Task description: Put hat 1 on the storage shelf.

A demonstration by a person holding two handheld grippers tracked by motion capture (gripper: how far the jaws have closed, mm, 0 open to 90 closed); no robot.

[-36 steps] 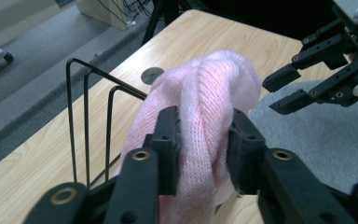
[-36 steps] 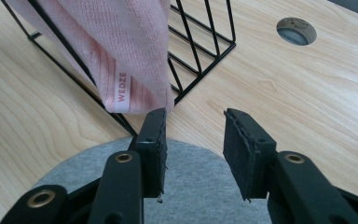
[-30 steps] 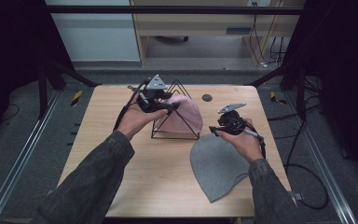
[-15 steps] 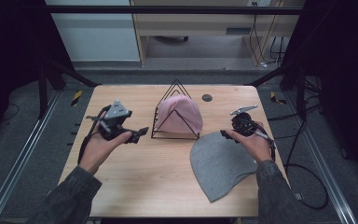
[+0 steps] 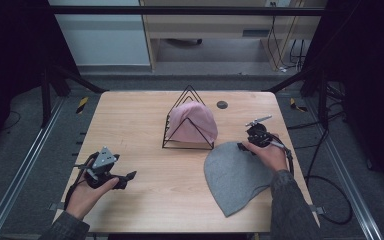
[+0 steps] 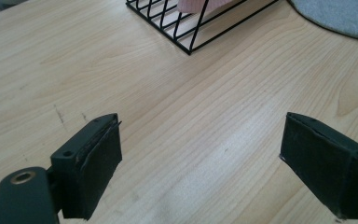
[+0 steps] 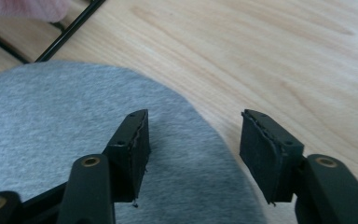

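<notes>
A pink hat (image 5: pixel 194 121) hangs over a black wire triangle rack (image 5: pixel 187 142) at the table's middle. To its right a grey hat (image 5: pixel 235 175) lies flat on the wood. My left gripper (image 5: pixel 128 178) hovers low near the table's front left; its jaws have just been opening and stand open (image 6: pixel 203 126) over bare wood. My right gripper (image 5: pixel 243 146) is at the grey hat's far right edge. Its jaws have just been closing a little but are still open (image 7: pixel 196 121), one over the grey hat (image 7: pixel 74 121), one over wood, the hat's edge below the gap.
The wooden table (image 5: pixel 130 120) has a small dark round grommet (image 5: pixel 222 104) behind the rack. Cables trail from both grippers off the table's sides. The rack's corner (image 6: pixel 189 32) and the grey hat's rim (image 6: pixel 340 14) lie ahead of the left gripper.
My left gripper left the pink hat on the rack, opened, and swung down to the table's near left. My right gripper sank slightly toward the grey hat's edge.
</notes>
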